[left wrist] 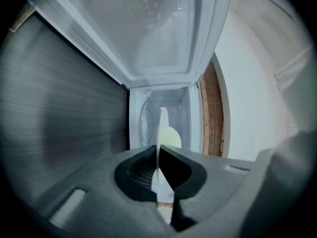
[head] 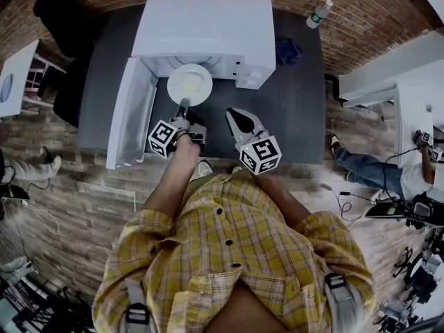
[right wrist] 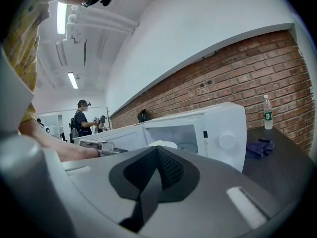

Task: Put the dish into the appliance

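Observation:
A white plate (head: 189,84) is held by its near rim at the mouth of the white microwave (head: 205,26), whose door (head: 128,113) swings open to the left. My left gripper (head: 184,109) is shut on that rim. In the left gripper view the plate (left wrist: 161,128) stands edge-on between the jaws of that gripper (left wrist: 158,150), with the microwave cavity (left wrist: 173,110) straight ahead. My right gripper (head: 238,120) hovers over the table to the right of the plate, shut with nothing in it (right wrist: 157,152). From it the microwave (right wrist: 218,133) lies ahead.
The microwave stands on a dark table (head: 291,116). A blue cloth (head: 286,50) lies right of the microwave, and a water bottle (head: 319,12) stands at the far right corner. A brick wall runs behind. Other people stand and sit around the room.

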Tool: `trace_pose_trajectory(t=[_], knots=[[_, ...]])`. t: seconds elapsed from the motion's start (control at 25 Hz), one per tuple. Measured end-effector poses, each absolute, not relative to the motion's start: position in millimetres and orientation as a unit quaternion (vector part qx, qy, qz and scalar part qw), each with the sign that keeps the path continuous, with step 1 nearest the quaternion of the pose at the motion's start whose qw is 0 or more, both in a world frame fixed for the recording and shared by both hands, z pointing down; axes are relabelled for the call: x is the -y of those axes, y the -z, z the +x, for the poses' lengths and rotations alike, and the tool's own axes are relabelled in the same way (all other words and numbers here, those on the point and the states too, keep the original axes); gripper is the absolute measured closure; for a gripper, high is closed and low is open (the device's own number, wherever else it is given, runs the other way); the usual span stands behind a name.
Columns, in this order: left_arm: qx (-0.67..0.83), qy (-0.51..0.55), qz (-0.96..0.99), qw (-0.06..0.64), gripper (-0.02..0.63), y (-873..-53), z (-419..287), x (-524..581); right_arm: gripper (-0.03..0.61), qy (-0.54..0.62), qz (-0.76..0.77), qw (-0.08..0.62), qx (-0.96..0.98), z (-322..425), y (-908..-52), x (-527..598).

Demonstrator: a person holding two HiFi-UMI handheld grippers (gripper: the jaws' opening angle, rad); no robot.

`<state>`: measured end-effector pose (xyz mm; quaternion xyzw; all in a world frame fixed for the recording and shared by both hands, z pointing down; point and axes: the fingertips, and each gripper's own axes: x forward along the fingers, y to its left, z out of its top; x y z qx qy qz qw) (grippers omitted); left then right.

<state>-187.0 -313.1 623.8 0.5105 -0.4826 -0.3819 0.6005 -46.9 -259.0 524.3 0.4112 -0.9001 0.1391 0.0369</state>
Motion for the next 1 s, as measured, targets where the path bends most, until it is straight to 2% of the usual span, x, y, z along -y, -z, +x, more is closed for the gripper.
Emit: trace_pose_trajectory(t=[1.0], knots=[[0.503,0.356,0.5,0.609,0.606,-668,-187,381,0.574,-0.14,0.406,0.052,0.901,-62,-530,259]])
